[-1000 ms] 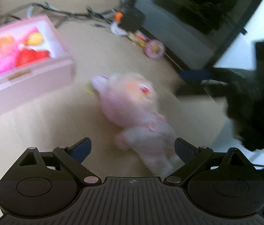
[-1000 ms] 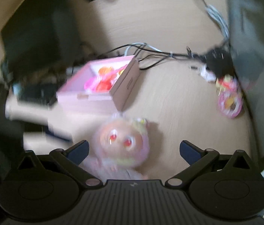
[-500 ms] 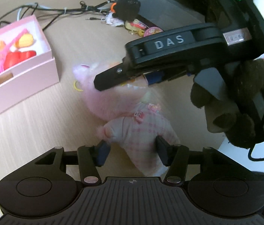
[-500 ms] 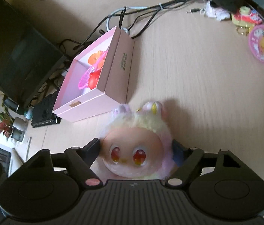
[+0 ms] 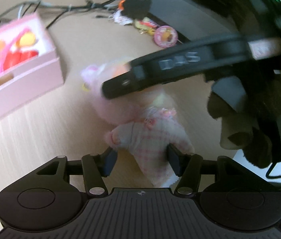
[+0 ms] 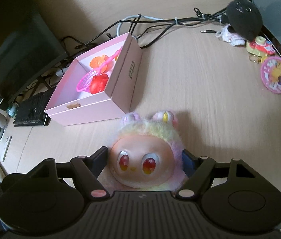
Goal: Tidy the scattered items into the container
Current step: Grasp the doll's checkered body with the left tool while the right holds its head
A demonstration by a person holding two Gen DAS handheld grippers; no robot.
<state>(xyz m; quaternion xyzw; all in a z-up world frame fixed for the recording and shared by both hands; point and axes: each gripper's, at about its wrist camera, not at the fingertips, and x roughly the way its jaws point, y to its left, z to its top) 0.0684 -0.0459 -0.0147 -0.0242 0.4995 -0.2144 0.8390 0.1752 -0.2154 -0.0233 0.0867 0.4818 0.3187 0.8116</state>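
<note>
At six o'clock in the right wrist view, the plush doll (image 6: 143, 165) is framed by the right claw (image 6: 145, 159), whose jaws are opening slightly while both pads lie against the sides of its head. In the left wrist view the left claw (image 5: 141, 159) is set around the doll's checked pink body (image 5: 150, 139), jaws likewise opening, pads touching the cloth. Across that view from nine to three o'clock the other tool's arm is seen, blurred, with raised letters that seem to read "DAS". The doll lies on the wooden worktop (image 6: 200, 91), just beside the pink box (image 6: 120, 83) at eleven o'clock. Small dark print on the box's side wall cannot be read. Toy fruit and a pink net scoop (image 6: 88, 79) are partly hidden inside. Farther off, at two o'clock, a round pink badge (image 6: 276, 75), a black plush (image 6: 244, 20) and cables (image 6: 160, 22) are seen.
</note>
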